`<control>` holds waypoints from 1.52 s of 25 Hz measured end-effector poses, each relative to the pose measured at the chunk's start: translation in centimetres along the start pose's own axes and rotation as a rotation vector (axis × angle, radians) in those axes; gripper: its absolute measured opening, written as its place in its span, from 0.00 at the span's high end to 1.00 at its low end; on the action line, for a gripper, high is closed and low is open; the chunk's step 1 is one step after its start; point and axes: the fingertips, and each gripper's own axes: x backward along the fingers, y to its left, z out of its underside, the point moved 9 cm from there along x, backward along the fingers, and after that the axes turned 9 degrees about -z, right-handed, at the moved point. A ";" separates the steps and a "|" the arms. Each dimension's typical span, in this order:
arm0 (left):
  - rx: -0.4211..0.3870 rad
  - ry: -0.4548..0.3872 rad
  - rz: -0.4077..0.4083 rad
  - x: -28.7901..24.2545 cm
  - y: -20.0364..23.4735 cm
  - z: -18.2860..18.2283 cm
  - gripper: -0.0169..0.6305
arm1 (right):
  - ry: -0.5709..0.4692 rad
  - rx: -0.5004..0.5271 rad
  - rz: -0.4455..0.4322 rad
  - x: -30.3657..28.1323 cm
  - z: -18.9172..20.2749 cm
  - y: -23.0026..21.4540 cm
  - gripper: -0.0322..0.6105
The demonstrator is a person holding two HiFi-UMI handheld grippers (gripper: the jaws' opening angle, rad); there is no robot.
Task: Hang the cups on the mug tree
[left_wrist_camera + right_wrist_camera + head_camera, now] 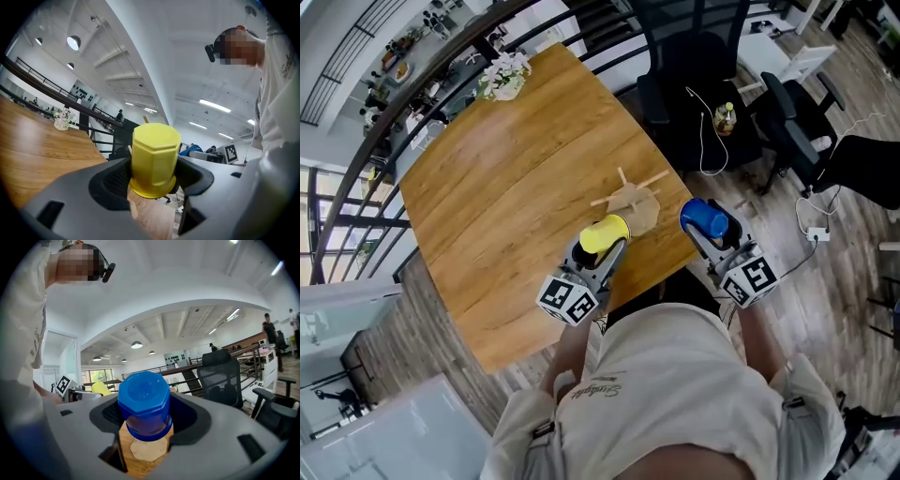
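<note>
A wooden mug tree with bare pegs stands near the table's front right edge. My left gripper is shut on a yellow cup, held just in front of the tree's base. In the left gripper view the yellow cup sits bottom-out between the jaws, with a peg tip behind it. My right gripper is shut on a blue cup, to the right of the tree and past the table edge. In the right gripper view the blue cup hangs over the tree's round base.
A vase of white flowers stands at the wooden table's far corner. Black office chairs stand beyond the right edge, one carrying a bottle and a white cable. A railing runs along the left.
</note>
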 end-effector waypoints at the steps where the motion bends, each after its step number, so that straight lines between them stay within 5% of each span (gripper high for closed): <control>1: 0.003 0.001 -0.017 0.0 0.0 -0.1 0.52 | 0.003 -0.006 -0.011 -0.1 0.0 -0.4 0.55; 12: 0.017 -0.042 -0.262 -0.2 -2.0 -0.7 0.52 | 0.046 -0.021 -0.273 -3.9 -0.4 -6.6 0.55; 22: 0.070 -0.119 -0.437 0.3 -3.0 0.6 0.52 | 0.071 -0.030 -0.462 -6.3 -0.2 -7.5 0.55; 38: 0.203 -0.084 -0.437 -0.8 1.5 3.0 0.52 | 0.092 -0.020 -0.455 -6.6 0.1 -6.4 0.55</control>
